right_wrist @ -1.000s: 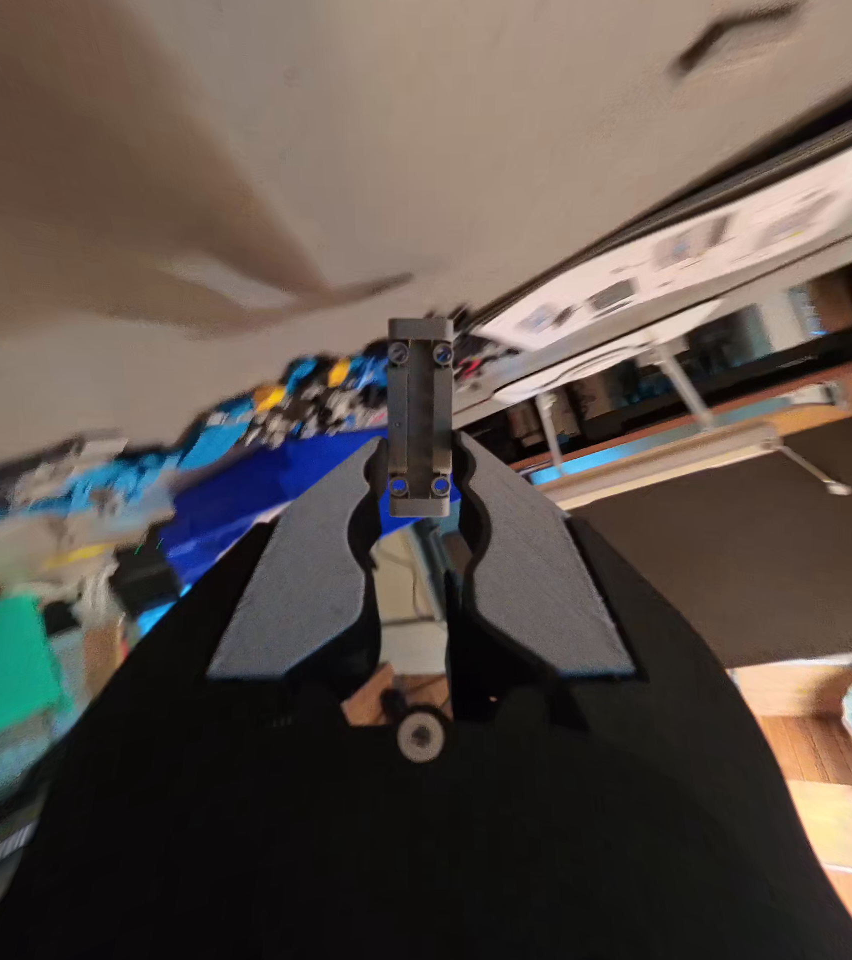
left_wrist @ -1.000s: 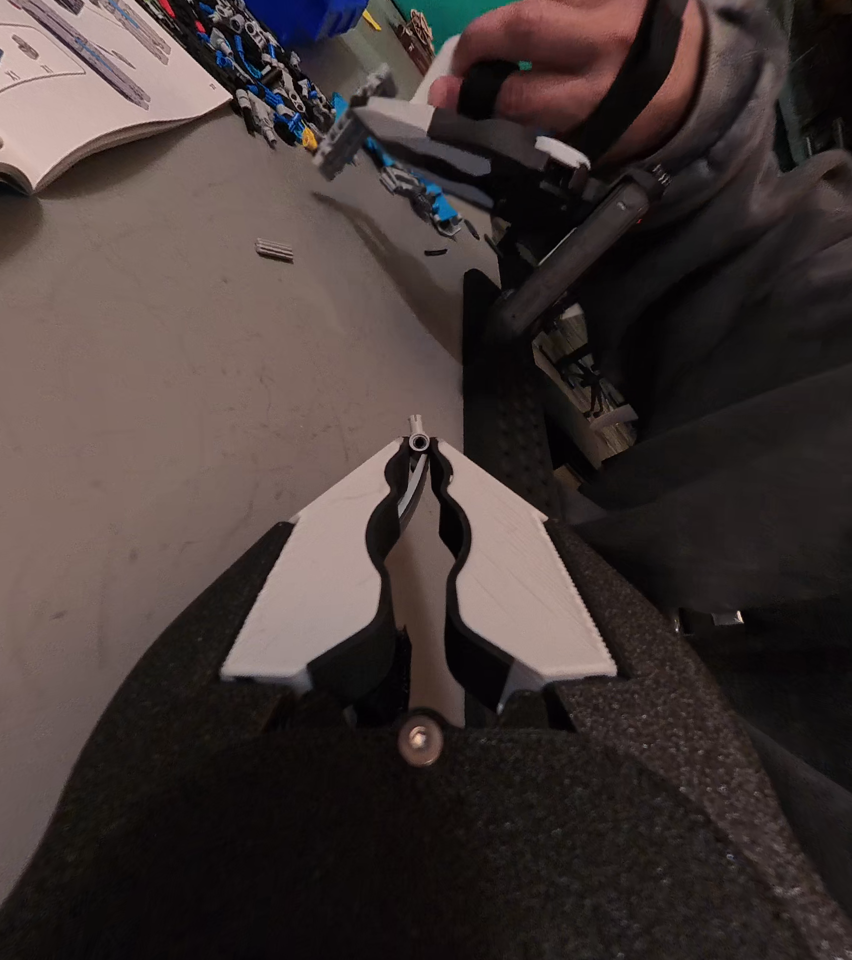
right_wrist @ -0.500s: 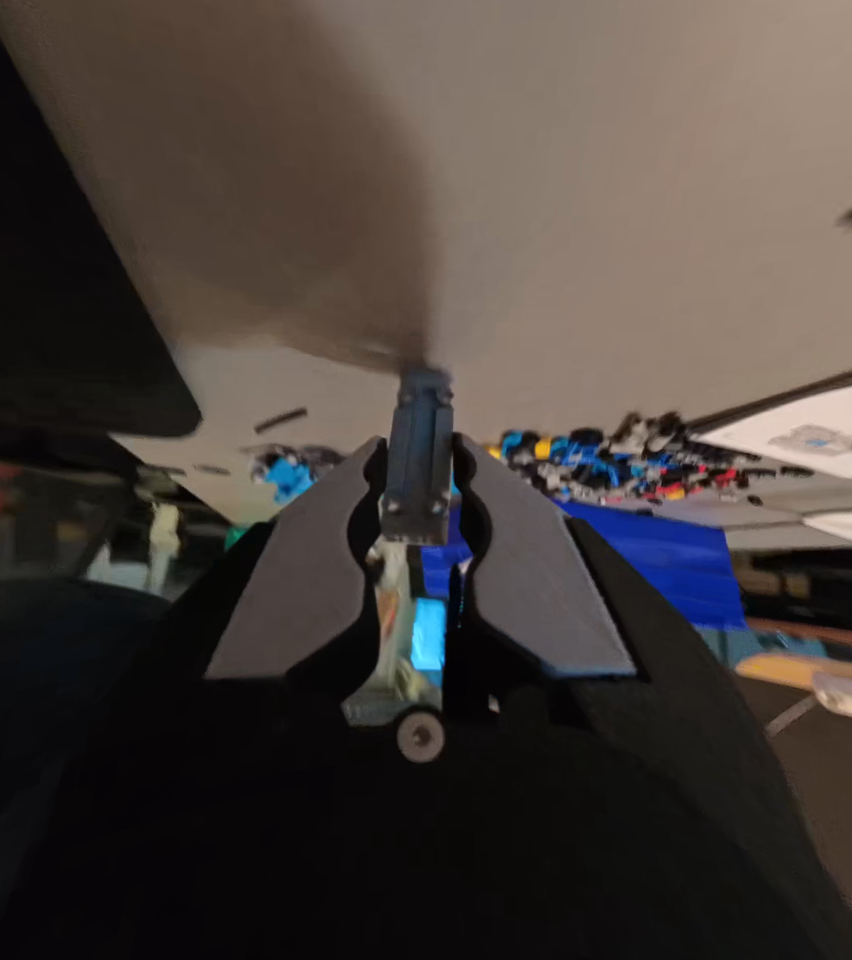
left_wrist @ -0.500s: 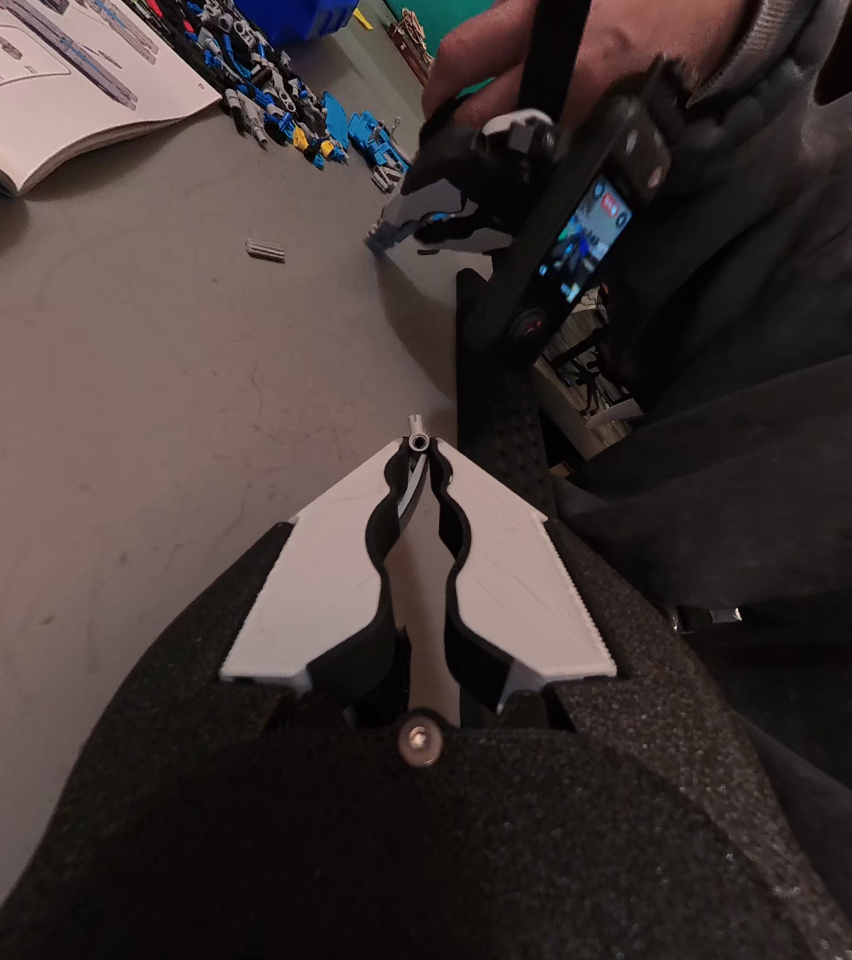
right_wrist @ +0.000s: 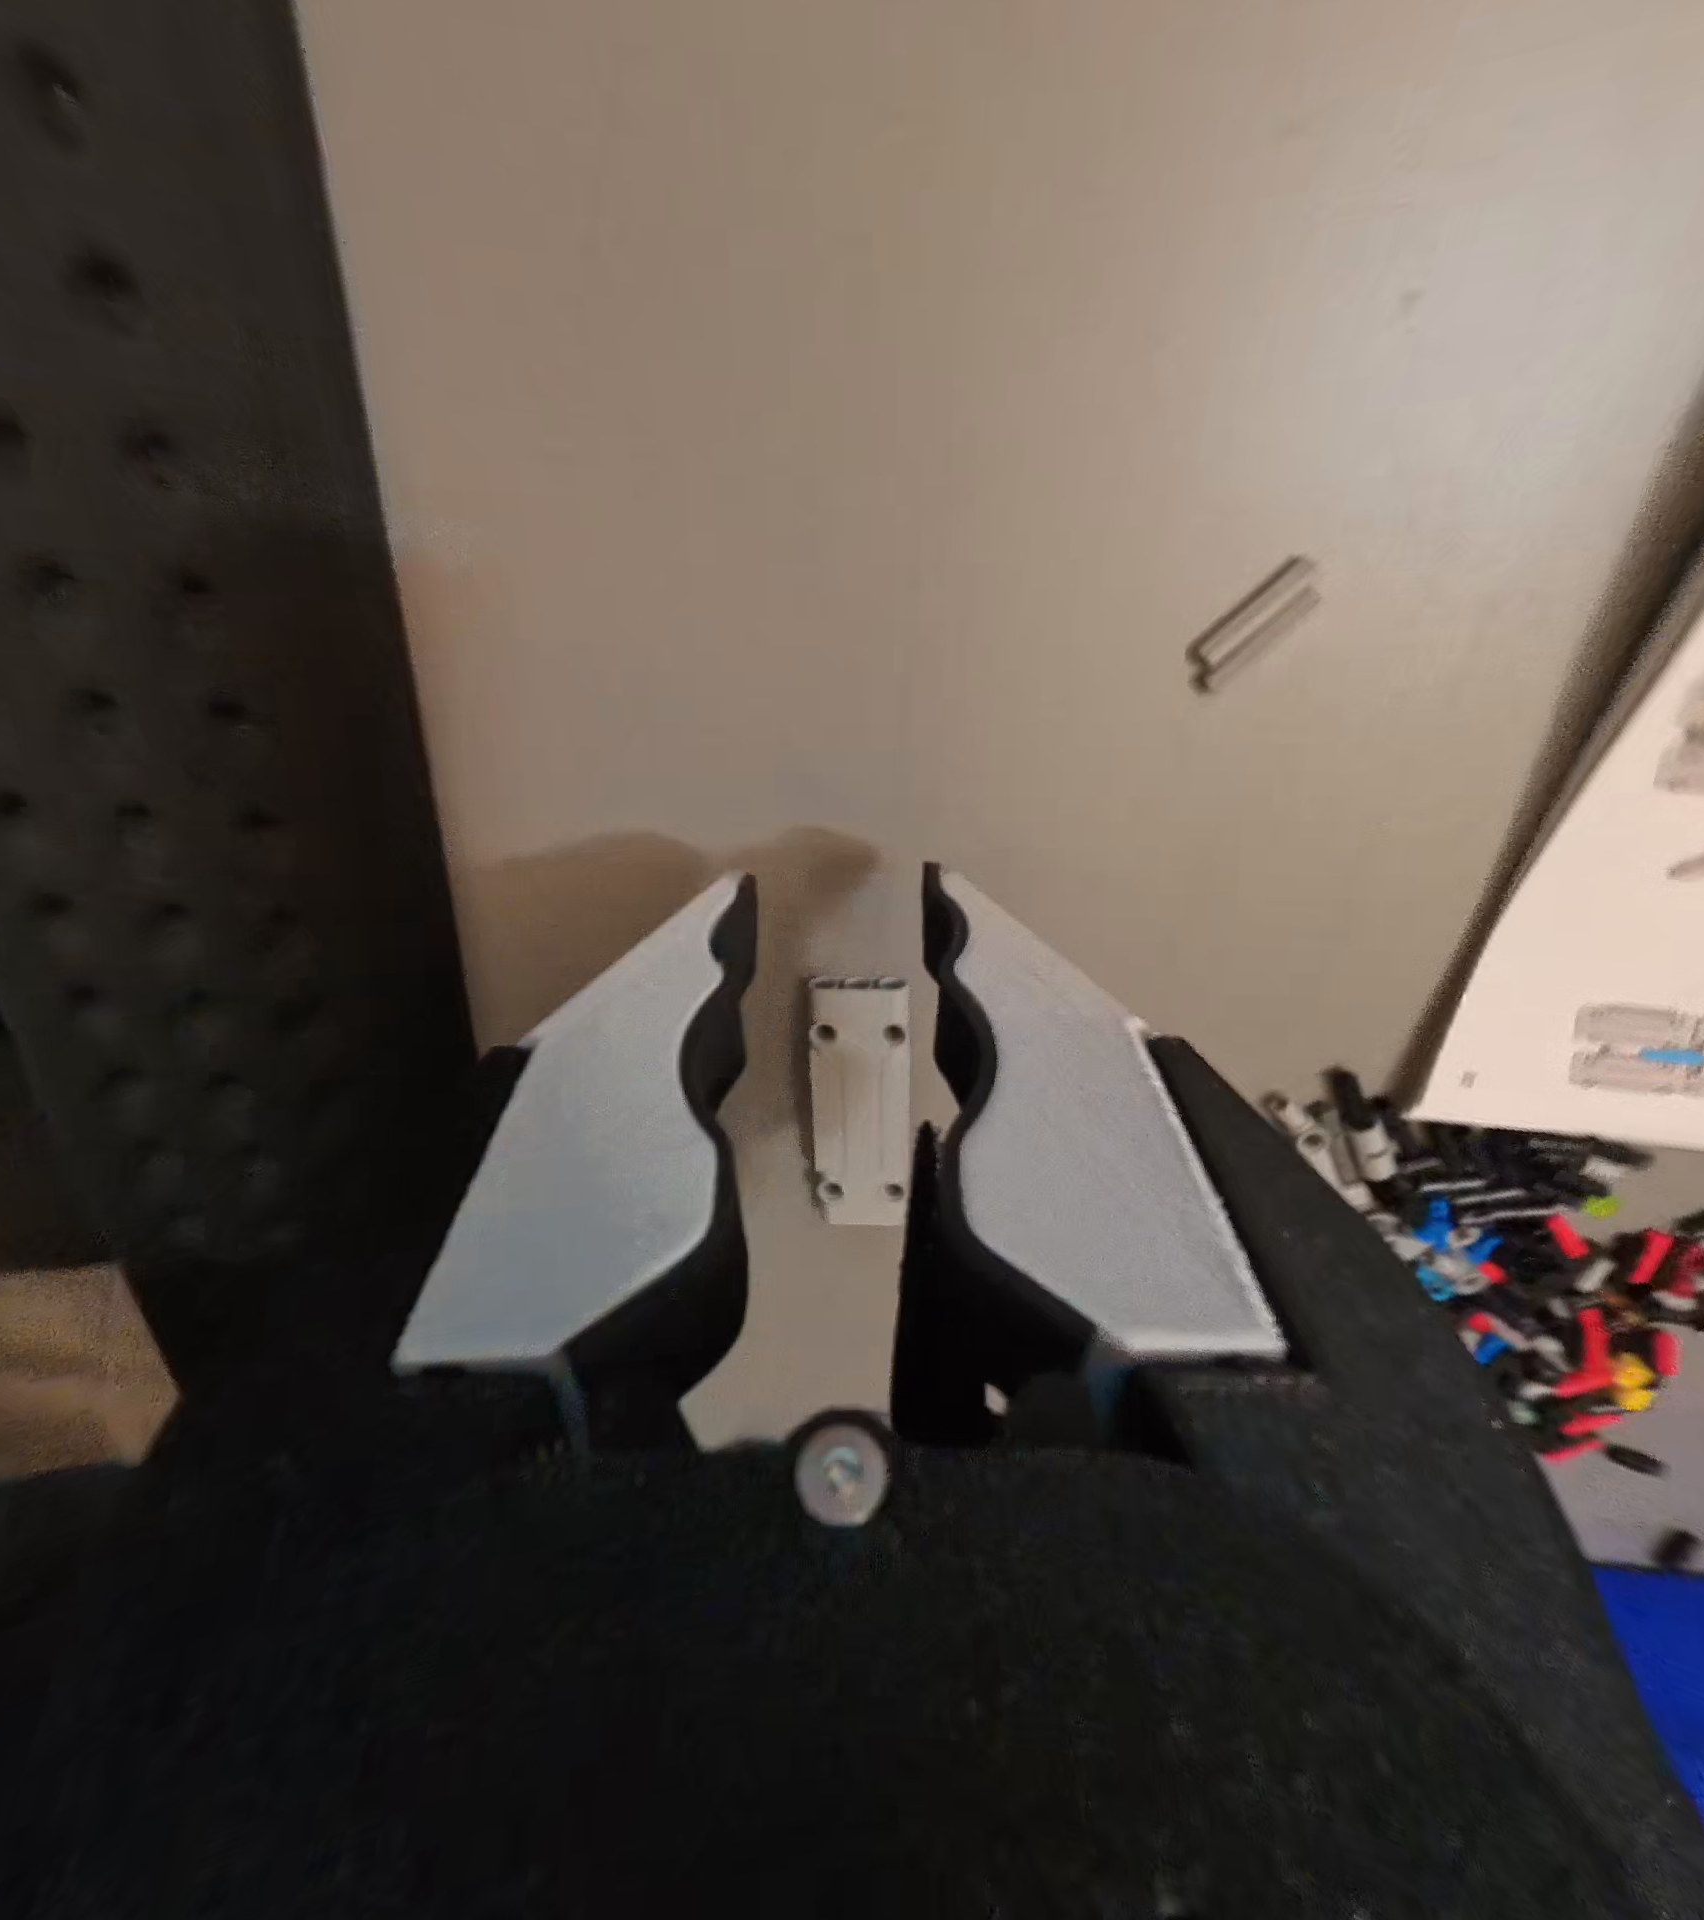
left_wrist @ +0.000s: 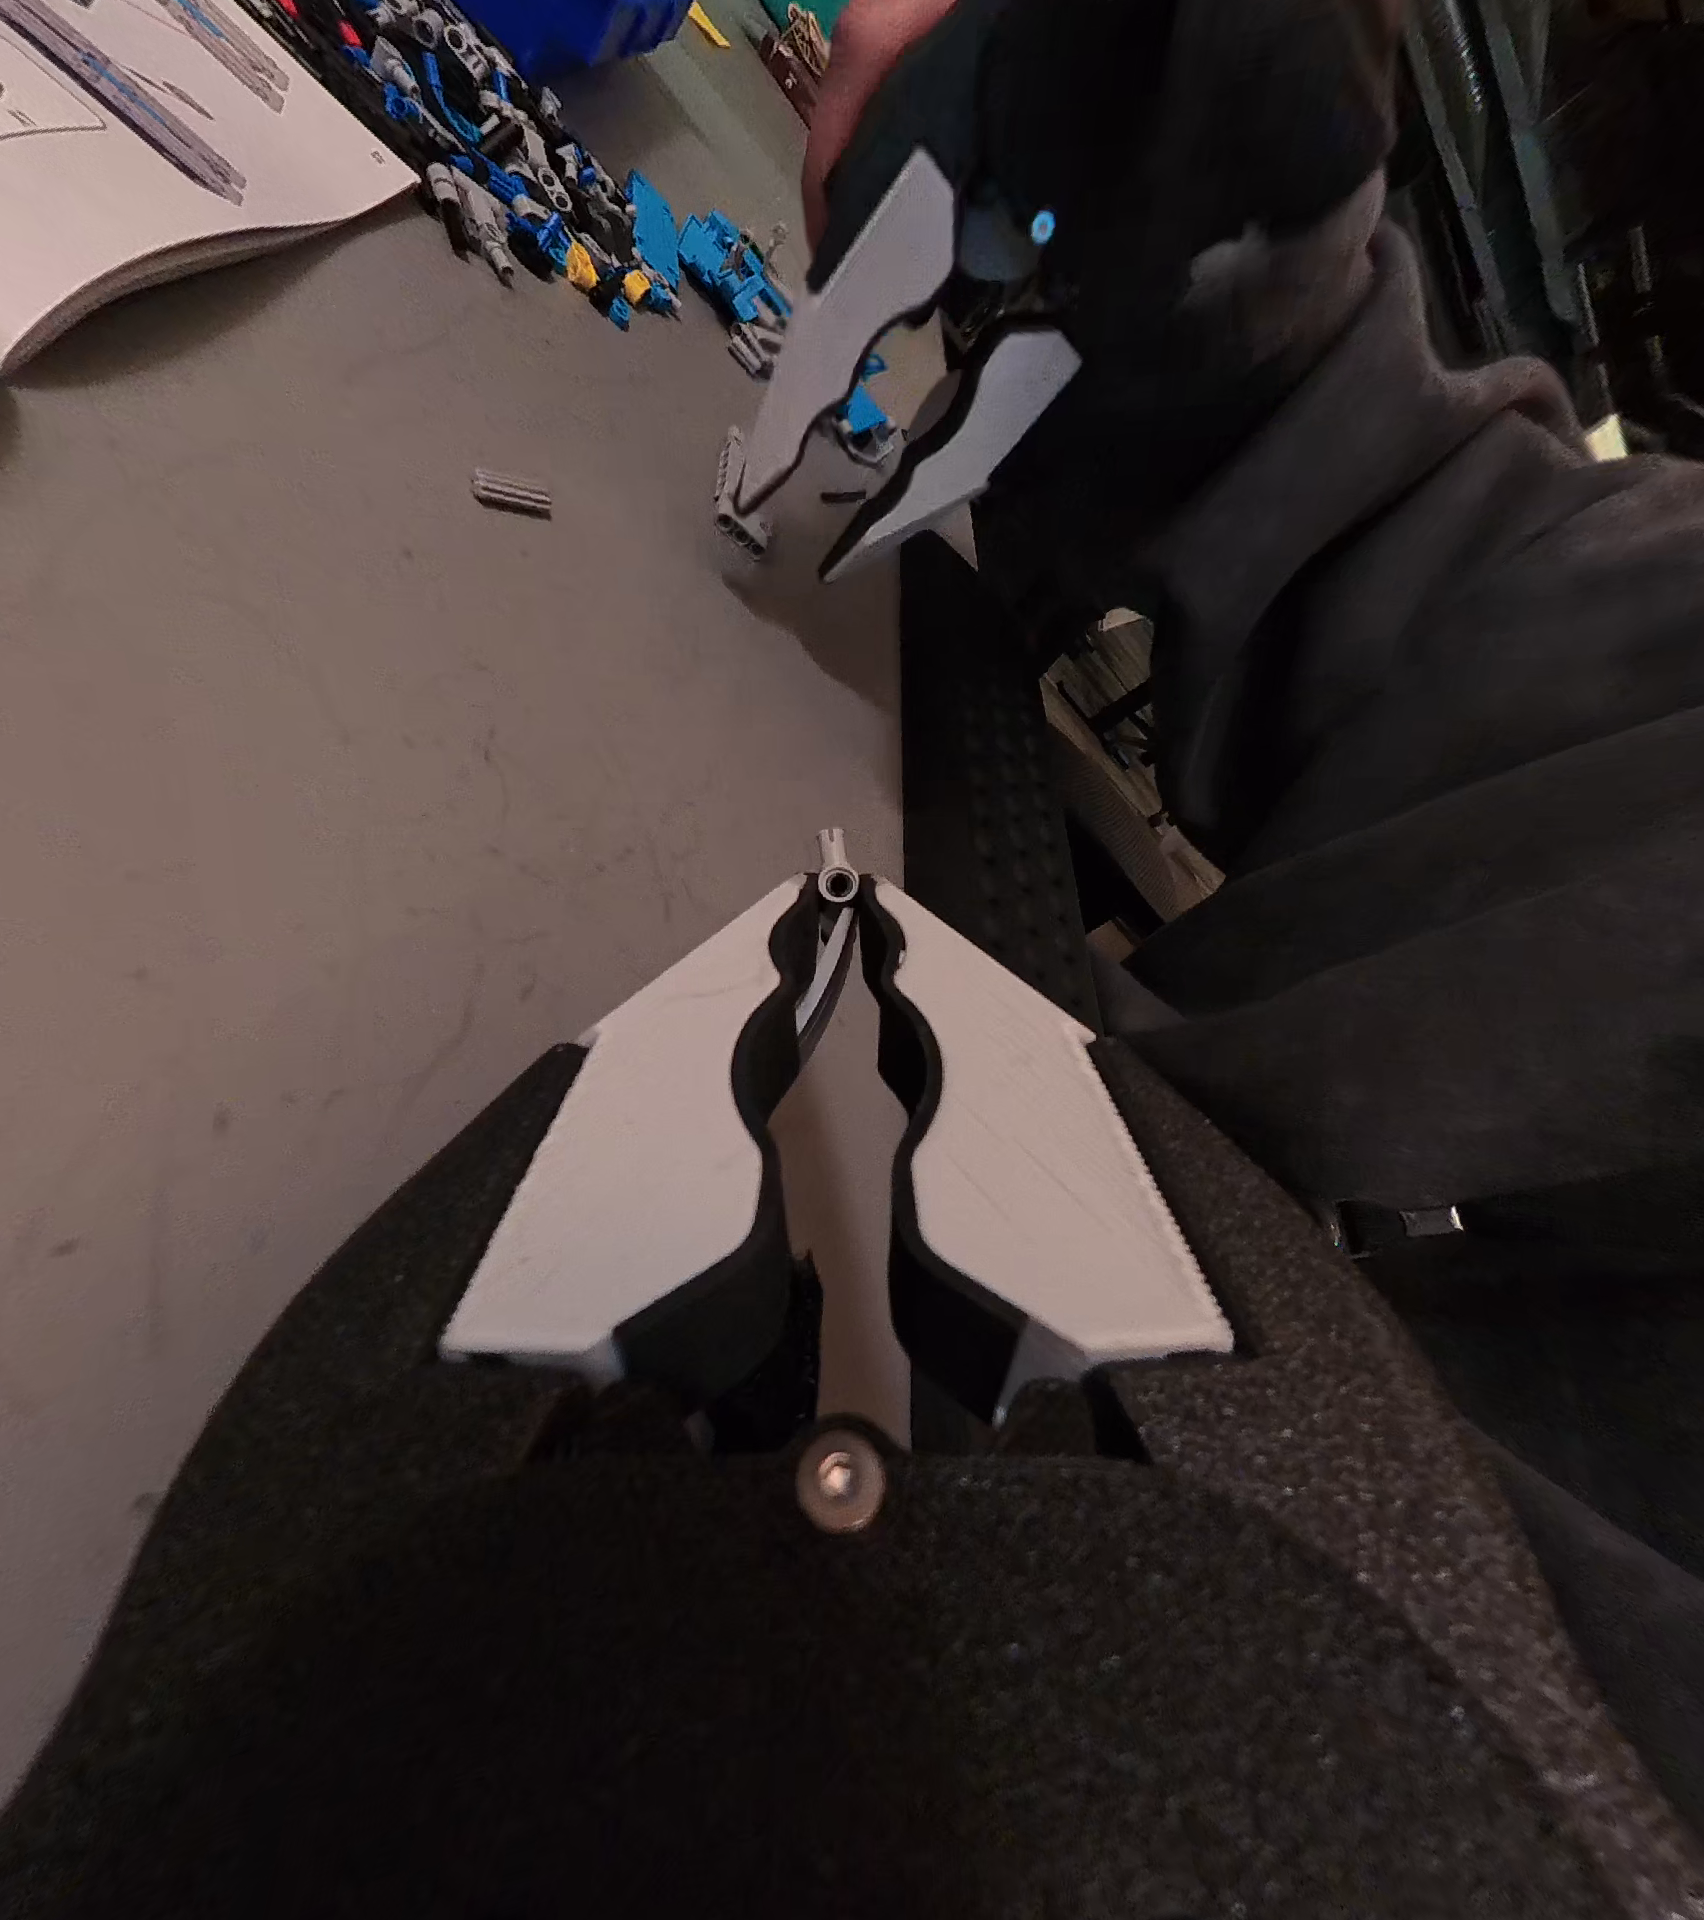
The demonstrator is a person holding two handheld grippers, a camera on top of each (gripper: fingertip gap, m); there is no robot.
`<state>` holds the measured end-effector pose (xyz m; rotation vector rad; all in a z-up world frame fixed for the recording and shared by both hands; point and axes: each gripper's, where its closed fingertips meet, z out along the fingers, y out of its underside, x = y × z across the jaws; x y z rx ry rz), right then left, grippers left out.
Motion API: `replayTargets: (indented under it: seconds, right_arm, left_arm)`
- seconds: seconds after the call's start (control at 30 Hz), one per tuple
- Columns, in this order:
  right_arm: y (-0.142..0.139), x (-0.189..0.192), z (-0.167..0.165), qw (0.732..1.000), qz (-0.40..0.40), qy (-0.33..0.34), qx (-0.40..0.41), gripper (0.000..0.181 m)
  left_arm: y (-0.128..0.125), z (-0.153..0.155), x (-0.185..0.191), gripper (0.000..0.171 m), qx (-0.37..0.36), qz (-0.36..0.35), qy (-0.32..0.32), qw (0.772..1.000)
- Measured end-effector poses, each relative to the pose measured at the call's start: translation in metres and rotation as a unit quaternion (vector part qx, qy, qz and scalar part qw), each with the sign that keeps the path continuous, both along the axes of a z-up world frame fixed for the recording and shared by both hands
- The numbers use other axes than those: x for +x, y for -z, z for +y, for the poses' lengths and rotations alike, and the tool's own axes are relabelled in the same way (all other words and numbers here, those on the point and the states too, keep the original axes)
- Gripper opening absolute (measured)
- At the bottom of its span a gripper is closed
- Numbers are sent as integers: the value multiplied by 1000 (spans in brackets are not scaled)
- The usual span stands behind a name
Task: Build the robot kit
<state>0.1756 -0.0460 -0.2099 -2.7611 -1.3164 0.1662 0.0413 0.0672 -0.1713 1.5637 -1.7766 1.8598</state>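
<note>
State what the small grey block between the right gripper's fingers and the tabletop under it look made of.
Grey block: likely moulded plastic, matte, with crisp edges and round pin holes at its corners. Tabletop: smooth, dull grey-beige, faintly scuffed; maybe laminate or painted board, hard to tell.

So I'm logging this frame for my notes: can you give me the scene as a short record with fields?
left tongs: shut on small grey pin, above the table
right tongs: open, jaws on either side of grey beam piece
grey beam piece: lying flat on the table, touched by neither jaw
nearby loose part: short grey ridged rod
background: open instruction booklet, pile of mixed small parts
</note>
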Motion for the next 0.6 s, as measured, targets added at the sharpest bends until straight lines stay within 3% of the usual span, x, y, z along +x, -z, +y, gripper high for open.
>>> replayTargets:
  seconds: [0.17, 0.3, 0.4, 0.6]
  right_arm:
    - [12, 30, -29, 987, 82, 76, 115, 42]
    - [20, 35, -34, 961, 159, 124, 189, 44]
    - [22, 37, -29, 946, 192, 117, 234, 41]
    - [22, 36, -28, 949, 205, 96, 218, 30]
  left_arm:
    - [-2, -4, -1, 6, -2, -4, 6, 1000]
    - [-2, -7, -1, 6, -15, 0, 14, 1000]
    - [-1, -8, -2, 6, -17, 3, 16, 1000]
    - [-1, -9, -2, 6, -18, 3, 20, 1000]
